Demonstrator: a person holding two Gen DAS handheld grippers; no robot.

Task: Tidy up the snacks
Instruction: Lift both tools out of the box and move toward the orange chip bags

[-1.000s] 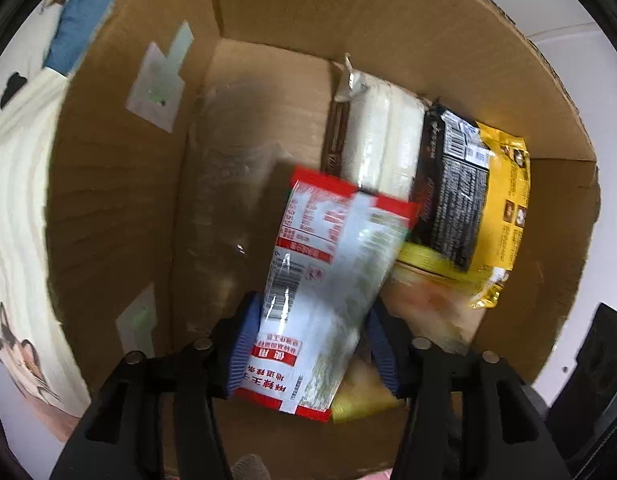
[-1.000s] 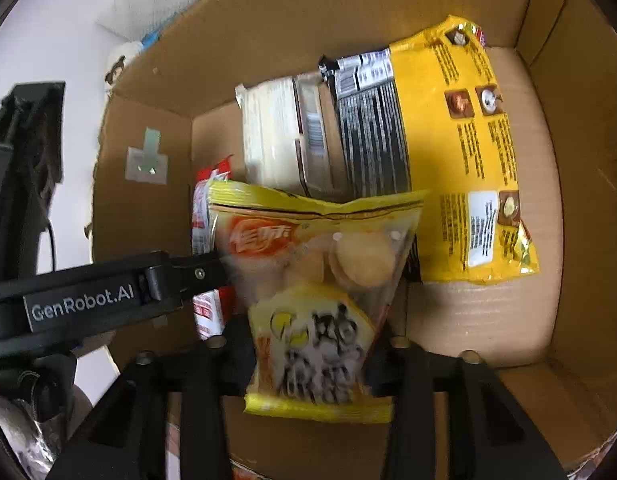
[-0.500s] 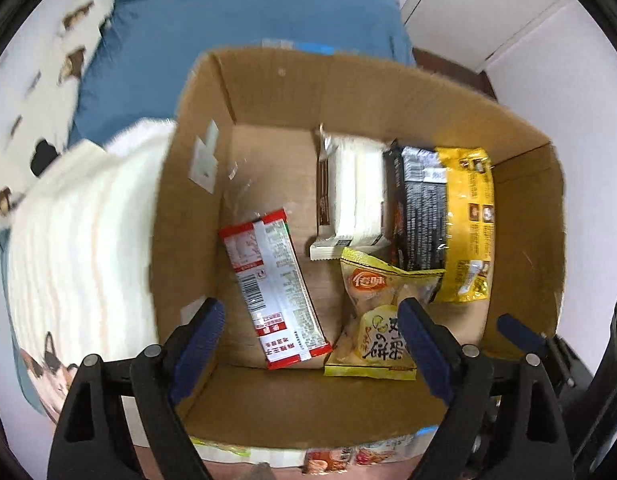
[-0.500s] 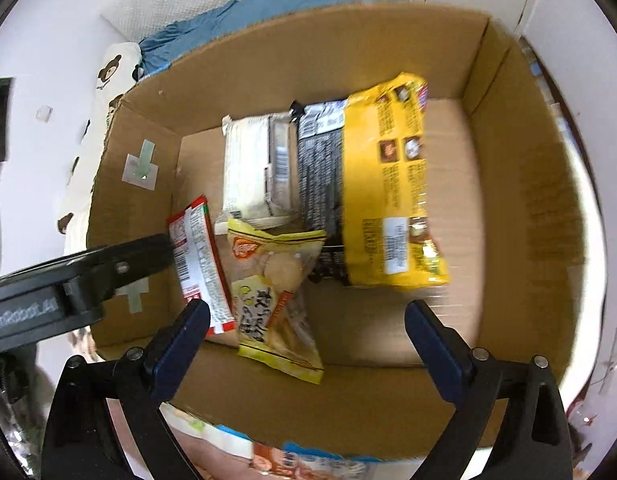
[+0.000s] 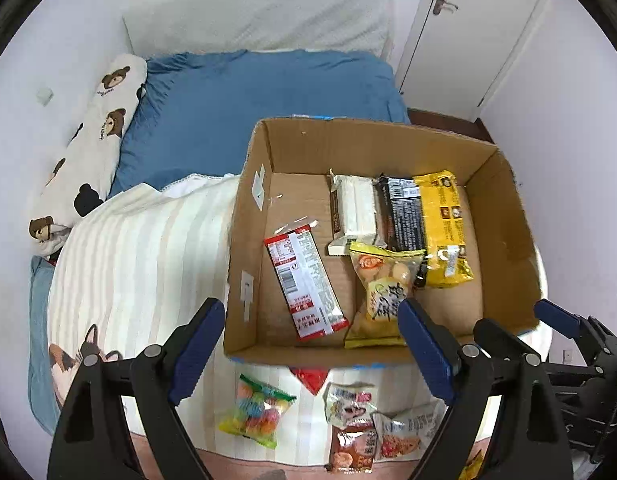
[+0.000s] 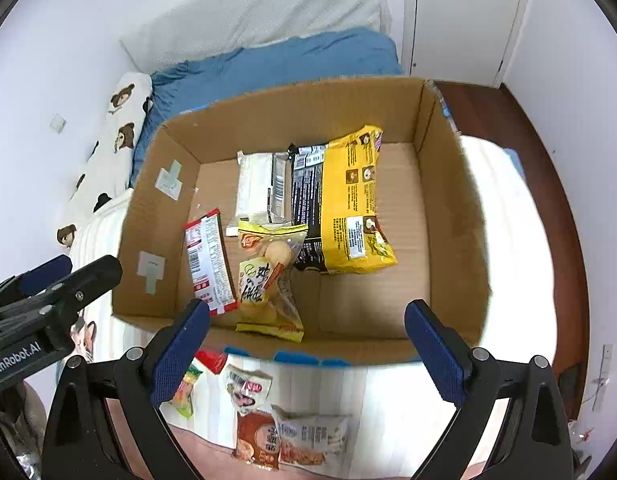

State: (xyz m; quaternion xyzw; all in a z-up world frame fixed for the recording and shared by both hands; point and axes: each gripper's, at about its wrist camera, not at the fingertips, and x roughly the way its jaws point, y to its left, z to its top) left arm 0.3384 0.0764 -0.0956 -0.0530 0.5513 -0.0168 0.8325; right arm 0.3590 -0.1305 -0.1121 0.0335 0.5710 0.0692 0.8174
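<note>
Grippers both gape, jaws just spread, nothing between: left gripper (image 5: 308, 344), right gripper (image 6: 306, 338). Red-and-white packet (image 5: 304, 280) and yellow biscuit bag (image 5: 382, 290) lie in the cardboard box (image 5: 248, 240), loose snacks (image 5: 256, 410) outside at six o'clock.

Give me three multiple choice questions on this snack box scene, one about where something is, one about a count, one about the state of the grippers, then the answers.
1. Where does the red and white packet lie in the cardboard box?
A. nearest the left wall
B. on top of the yellow and black bag
C. outside on the bed

2. How many snack packs lie inside the box?
A. two
B. four
C. six

3. How do the left gripper and right gripper stand?
A. both shut on packets
B. one open, one gripping
C. both open and empty

Answers: 1 A, it lies left of the yellow biscuit pack. 2 B, those two plus the white pack and yellow and black bag. 3 C, the blue pads stand wide apart with nothing between them.
</note>
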